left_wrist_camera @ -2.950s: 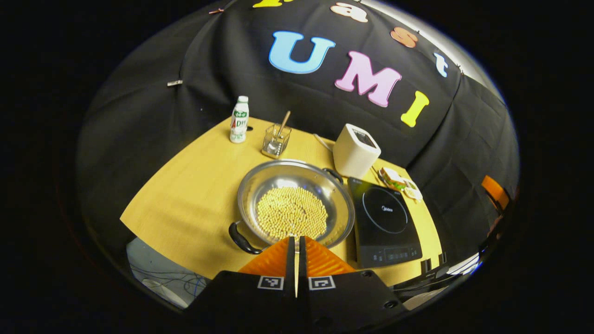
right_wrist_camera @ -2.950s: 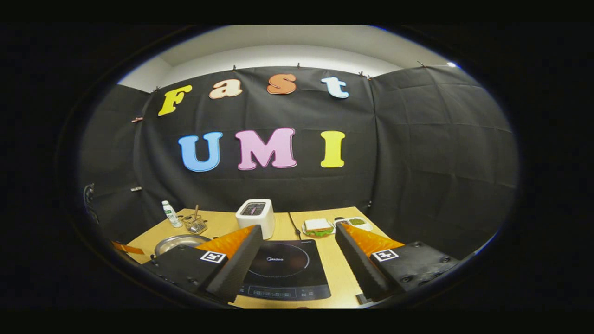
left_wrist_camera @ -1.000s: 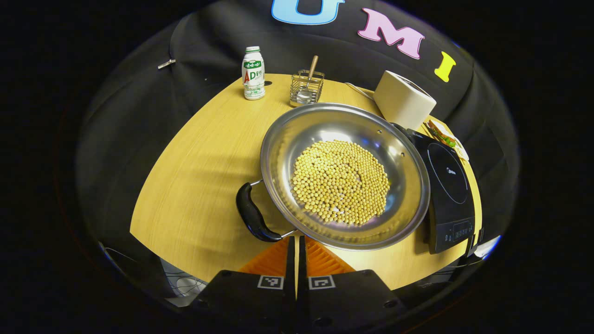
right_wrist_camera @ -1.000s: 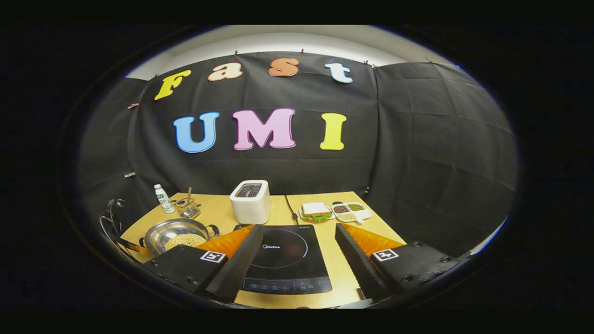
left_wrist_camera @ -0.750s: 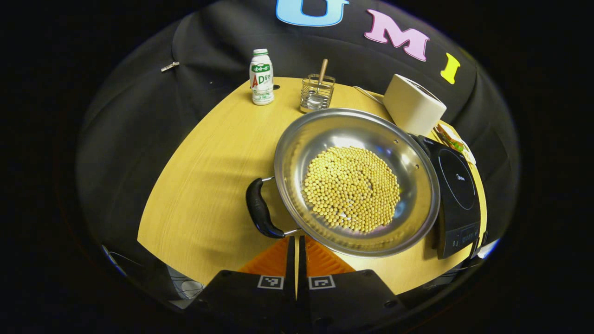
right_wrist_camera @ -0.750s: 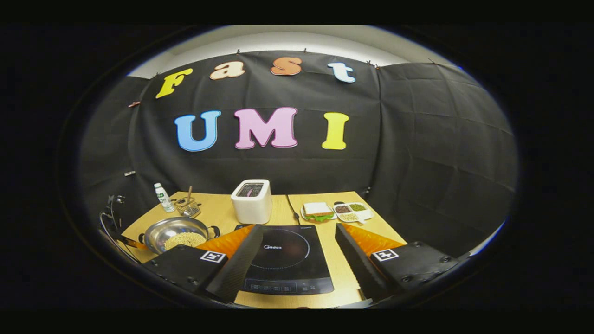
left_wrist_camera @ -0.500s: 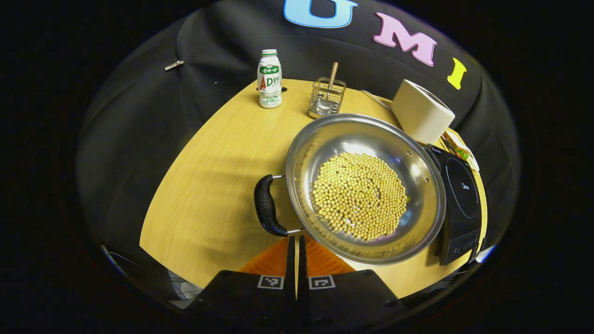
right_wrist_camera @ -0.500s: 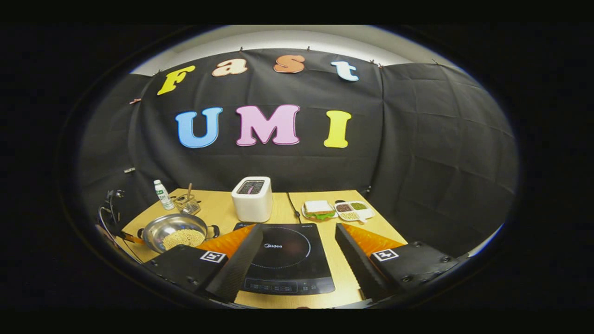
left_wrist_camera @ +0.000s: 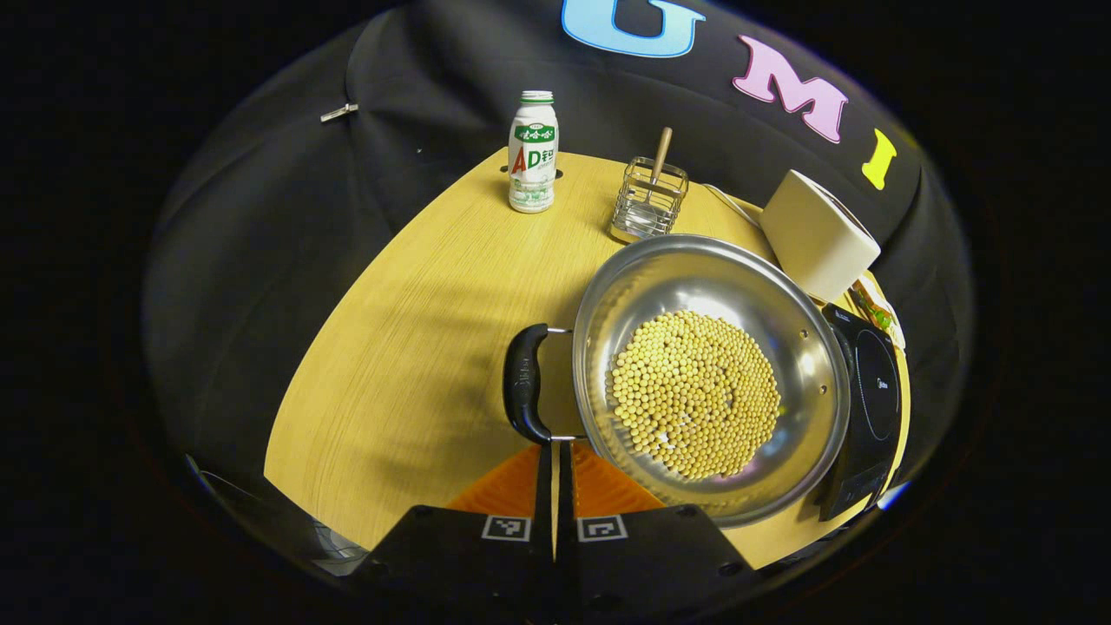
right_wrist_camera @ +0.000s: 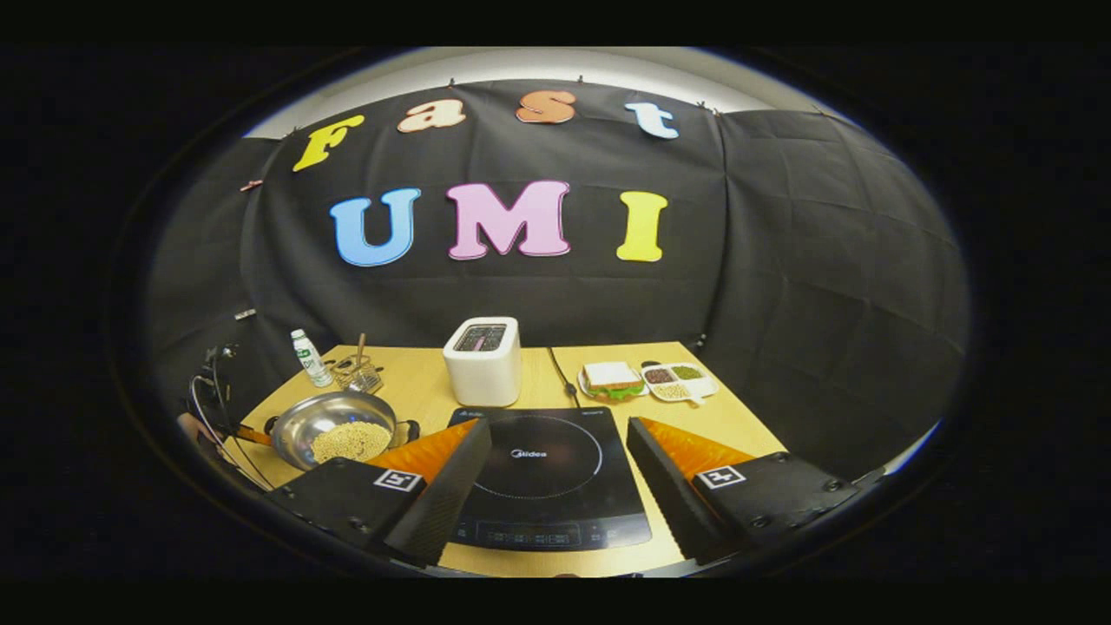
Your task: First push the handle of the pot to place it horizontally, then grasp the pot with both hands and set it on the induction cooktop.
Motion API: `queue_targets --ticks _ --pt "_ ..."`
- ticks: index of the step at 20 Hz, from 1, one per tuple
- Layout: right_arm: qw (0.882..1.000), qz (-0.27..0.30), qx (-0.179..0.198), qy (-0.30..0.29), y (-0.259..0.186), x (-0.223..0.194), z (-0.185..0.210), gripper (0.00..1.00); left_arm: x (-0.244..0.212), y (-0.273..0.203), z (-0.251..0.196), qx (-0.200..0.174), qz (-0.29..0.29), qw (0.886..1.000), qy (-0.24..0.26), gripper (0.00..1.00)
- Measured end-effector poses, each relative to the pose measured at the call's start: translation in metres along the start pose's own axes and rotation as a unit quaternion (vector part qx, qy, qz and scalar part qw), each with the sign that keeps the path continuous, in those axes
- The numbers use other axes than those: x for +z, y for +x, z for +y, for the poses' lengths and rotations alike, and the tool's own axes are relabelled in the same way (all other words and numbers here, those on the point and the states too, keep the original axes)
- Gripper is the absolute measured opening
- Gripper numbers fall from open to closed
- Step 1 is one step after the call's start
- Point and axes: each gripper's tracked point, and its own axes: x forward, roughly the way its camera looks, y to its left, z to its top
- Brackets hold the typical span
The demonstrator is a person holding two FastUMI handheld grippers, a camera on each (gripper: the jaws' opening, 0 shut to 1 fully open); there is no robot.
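The left gripper (left_wrist_camera: 554,451) has its two fingers pressed together with nothing between them, and the tips are just at the lower end of the black handle (left_wrist_camera: 524,393) of the pot (left_wrist_camera: 807,365). The pot is a shiny steel one, full of yellow beans (left_wrist_camera: 694,395), and it stands on the wooden table (left_wrist_camera: 417,347) just beside the induction cooktop (left_wrist_camera: 868,399).

The right gripper (right_wrist_camera: 555,456) is spread wide, with nothing between its fingers, and it hovers in front of the induction cooktop (right_wrist_camera: 542,473). The pot (right_wrist_camera: 295,427) is seen to the left of it.

Farther back on the table (right_wrist_camera: 417,382) there are a white bottle (left_wrist_camera: 533,152), a wire holder (left_wrist_camera: 649,198) with a wooden stick, a white toaster (right_wrist_camera: 483,359), a sandwich (right_wrist_camera: 611,378) on a plate and a divided dish (right_wrist_camera: 677,380). Black cloth (right_wrist_camera: 807,286) closes the booth behind the table and on both sides, and a pale wall (right_wrist_camera: 555,62) shows above it.
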Motion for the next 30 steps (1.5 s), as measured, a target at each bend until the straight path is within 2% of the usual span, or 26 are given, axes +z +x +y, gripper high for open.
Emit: queue_targets --ticks 1,3,11,15,20,22,23,24,25,26,28,30 --pt "1.0 0.006 0.0 0.003 0.002 -0.004 0.001 0.95 0.004 0.002 0.003 0.002 -0.001 1.0 0.005 0.05" --pt "1.0 0.015 0.002 0.008 0.004 -0.009 0.005 0.99 0.012 0.007 0.008 0.009 0.0 1.0 0.012 0.05" --pt "0.999 0.034 0.019 0.011 0.016 -0.017 0.031 0.98 0.036 0.021 0.018 0.015 -0.006 1.0 0.025 0.05" --pt "0.997 0.055 0.047 0.011 0.027 -0.026 0.061 0.99 0.041 0.014 0.02 0.019 -0.024 0.999 0.022 0.05" --pt "0.991 0.095 0.094 0.026 0.044 -0.045 0.107 0.99 0.058 -0.023 0.032 0.031 -0.071 0.996 0.035 0.05" --pt "0.986 0.119 0.108 0.039 0.051 -0.054 0.125 0.99 0.067 -0.035 0.025 0.008 -0.092 0.996 0.014 0.15" --pt "0.984 0.13 0.115 0.045 0.055 -0.059 0.134 0.99 0.074 -0.039 0.024 -0.002 -0.104 0.995 0.004 0.3" --pt "0.981 0.141 0.122 0.049 0.059 -0.063 0.143 0.99 0.077 -0.04 0.025 -0.008 -0.112 0.994 -0.002 0.34" --pt "0.979 0.148 0.128 0.052 0.063 -0.066 0.152 0.99 0.081 -0.04 0.026 -0.009 -0.117 0.993 -0.002 0.47" --pt "0.977 0.156 0.134 0.052 0.069 -0.069 0.159 0.99 0.079 -0.038 0.028 -0.01 -0.115 0.993 0.003 0.53" --pt "0.973 0.174 0.142 0.054 0.08 -0.076 0.17 0.99 0.079 -0.03 0.025 -0.024 -0.109 0.994 0.006 0.76" --pt "0.968 0.193 0.15 0.051 0.09 -0.086 0.182 0.99 0.083 -0.022 0.022 -0.037 -0.115 0.993 -0.005 0.94"
